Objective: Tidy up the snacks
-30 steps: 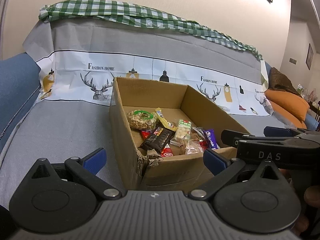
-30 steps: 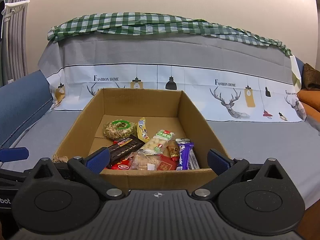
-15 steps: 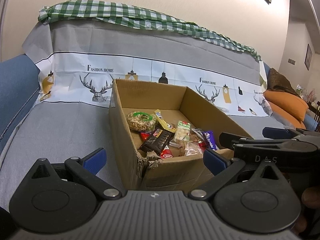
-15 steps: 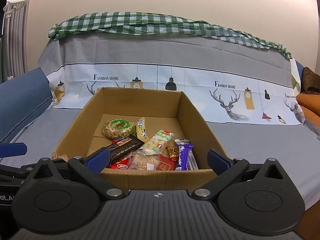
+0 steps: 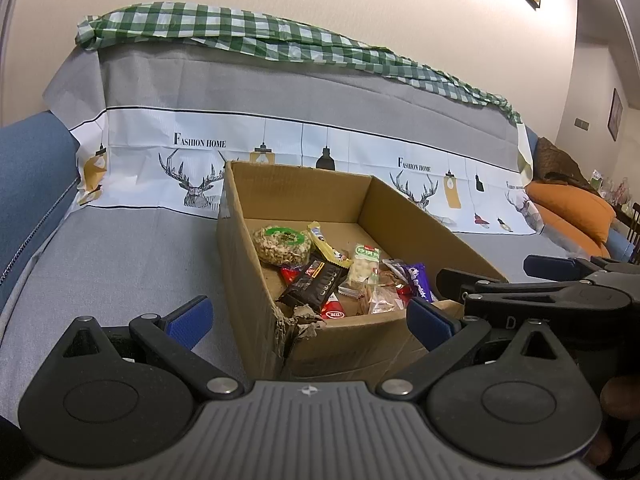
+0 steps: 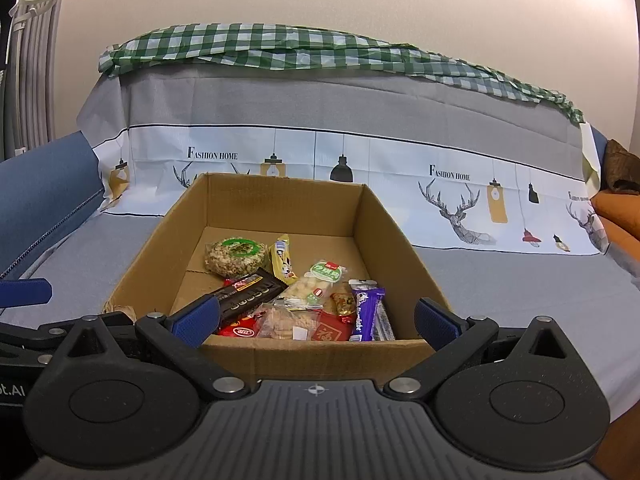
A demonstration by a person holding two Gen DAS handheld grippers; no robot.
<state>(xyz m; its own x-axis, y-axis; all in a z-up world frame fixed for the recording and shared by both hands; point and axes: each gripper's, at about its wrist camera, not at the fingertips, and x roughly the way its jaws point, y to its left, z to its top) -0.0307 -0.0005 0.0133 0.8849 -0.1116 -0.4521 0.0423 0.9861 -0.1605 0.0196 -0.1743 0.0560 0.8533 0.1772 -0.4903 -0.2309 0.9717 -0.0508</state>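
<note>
With both my left gripper [image 5: 307, 318] and right gripper [image 6: 316, 320] spread apart and empty, one cardboard box [image 6: 384, 240] holds roughly ten snack packets [image 6: 316, 284], bunched at its near edge.

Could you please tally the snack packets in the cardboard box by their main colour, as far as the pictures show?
Clear packets: 3, the round nut pack, the green-labelled pack, the front pack.
Red: 2.
Black: 1.
Yellow: 1.
Purple: 1.
Small brown: 1.
Total: 9 visible; more may be hidden underneath.
</note>
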